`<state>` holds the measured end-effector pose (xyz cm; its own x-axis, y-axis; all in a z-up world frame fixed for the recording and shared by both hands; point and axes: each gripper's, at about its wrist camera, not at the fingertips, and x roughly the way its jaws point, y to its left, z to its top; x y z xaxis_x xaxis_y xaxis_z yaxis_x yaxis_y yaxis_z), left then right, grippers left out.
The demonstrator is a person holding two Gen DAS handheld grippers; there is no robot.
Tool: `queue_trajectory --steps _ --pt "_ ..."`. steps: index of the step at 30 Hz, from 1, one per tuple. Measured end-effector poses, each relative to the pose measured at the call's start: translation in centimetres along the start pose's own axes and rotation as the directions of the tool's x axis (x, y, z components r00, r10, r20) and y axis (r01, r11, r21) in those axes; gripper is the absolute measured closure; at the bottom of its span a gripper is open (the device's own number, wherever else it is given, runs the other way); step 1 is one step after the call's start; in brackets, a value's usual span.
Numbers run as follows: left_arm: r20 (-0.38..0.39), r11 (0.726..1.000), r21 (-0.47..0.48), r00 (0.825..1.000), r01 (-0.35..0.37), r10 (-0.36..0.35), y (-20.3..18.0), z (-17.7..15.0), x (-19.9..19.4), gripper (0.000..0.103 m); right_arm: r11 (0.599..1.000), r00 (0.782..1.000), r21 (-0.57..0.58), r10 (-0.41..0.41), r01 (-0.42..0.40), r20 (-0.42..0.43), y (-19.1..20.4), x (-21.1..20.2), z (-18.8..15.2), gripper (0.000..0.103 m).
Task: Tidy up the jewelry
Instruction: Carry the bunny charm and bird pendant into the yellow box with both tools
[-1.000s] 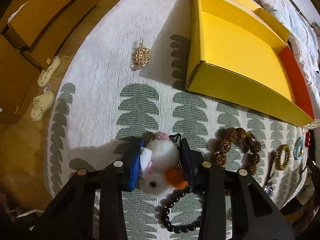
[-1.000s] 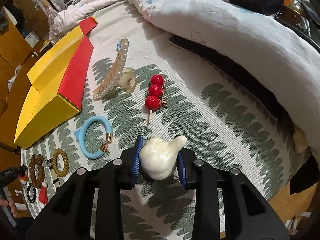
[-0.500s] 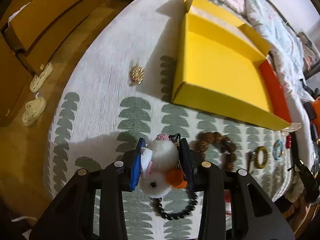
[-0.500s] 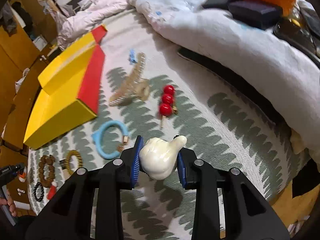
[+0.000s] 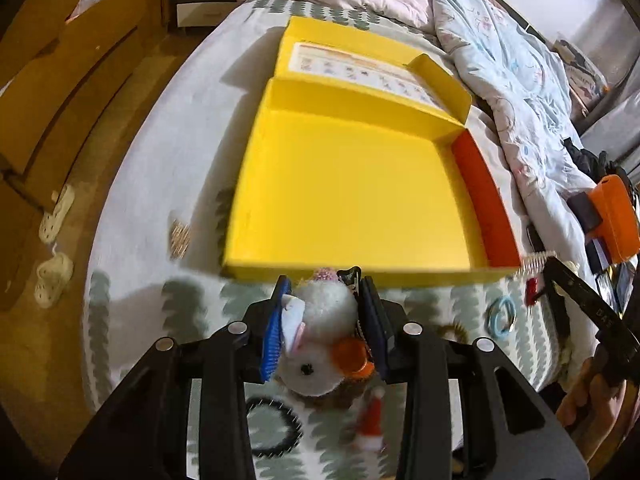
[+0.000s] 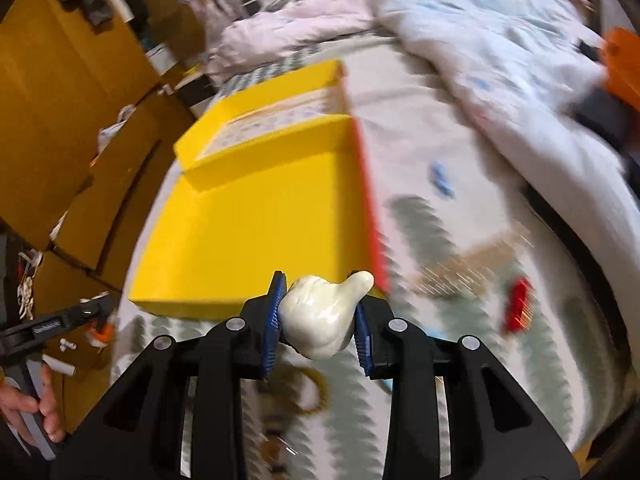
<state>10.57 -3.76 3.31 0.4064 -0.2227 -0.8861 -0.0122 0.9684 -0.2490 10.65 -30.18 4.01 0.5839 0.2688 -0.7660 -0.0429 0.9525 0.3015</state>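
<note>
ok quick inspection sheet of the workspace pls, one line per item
surface: bed cover with green leaf print
job's things: yellow box open, nothing seen inside; fluffy white clip; pearly cream clip
clutter: blue hair tie, black bead bracelet, gold brooch on the cover
grippers: left gripper shut on the fluffy clip; right gripper shut on the cream clip
cables: nothing seen
surroundings: rumpled duvet, slippers on the floor

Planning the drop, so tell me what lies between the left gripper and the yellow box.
In the left wrist view, only a narrow strip of patterned bedspread separates the left gripper, shut on the plush hair clip, from the yellow box.
</note>
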Motion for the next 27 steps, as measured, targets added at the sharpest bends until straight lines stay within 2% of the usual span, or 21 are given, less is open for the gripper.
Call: queue_trajectory --steps 3,7,12,15,19,27 --pt "-0.007 1.0 0.015 1.0 -0.007 0.007 -1.5 2.7 1.2 0.066 0.998 0.999 -0.035 0.044 -0.045 -0.022 2.7 2.4 2.8 0.071" --pt "-0.023 0.999 0.012 0.999 -0.037 0.037 -2.6 6.7 3.8 0.066 0.996 0.996 -0.061 0.058 -0.062 -0.063 4.7 6.1 5.7 0.071" --pt "-0.043 0.998 -0.012 0.997 -0.059 0.058 -2.3 10.5 7.3 0.066 0.996 0.994 -0.079 0.04 -0.049 -0.103 5.9 10.7 8.5 0.071" --pt "-0.058 0.998 -0.018 0.996 -0.064 0.063 -2.0 11.6 9.3 0.066 0.993 0.993 -0.115 0.005 -0.019 -0.121 6.4 13.3 9.9 0.071" --pt "-0.082 0.998 -0.022 0.995 -0.067 0.065 -1.6 12.5 11.7 0.066 0.992 0.987 -0.119 0.019 -0.038 -0.158 6.2 16.7 11.6 0.071" --pt "-0.099 0.998 -0.019 0.993 -0.062 0.059 -1.6 13.5 14.9 0.066 0.993 0.976 -0.114 0.017 -0.043 -0.218 5.3 21.9 12.3 0.071"
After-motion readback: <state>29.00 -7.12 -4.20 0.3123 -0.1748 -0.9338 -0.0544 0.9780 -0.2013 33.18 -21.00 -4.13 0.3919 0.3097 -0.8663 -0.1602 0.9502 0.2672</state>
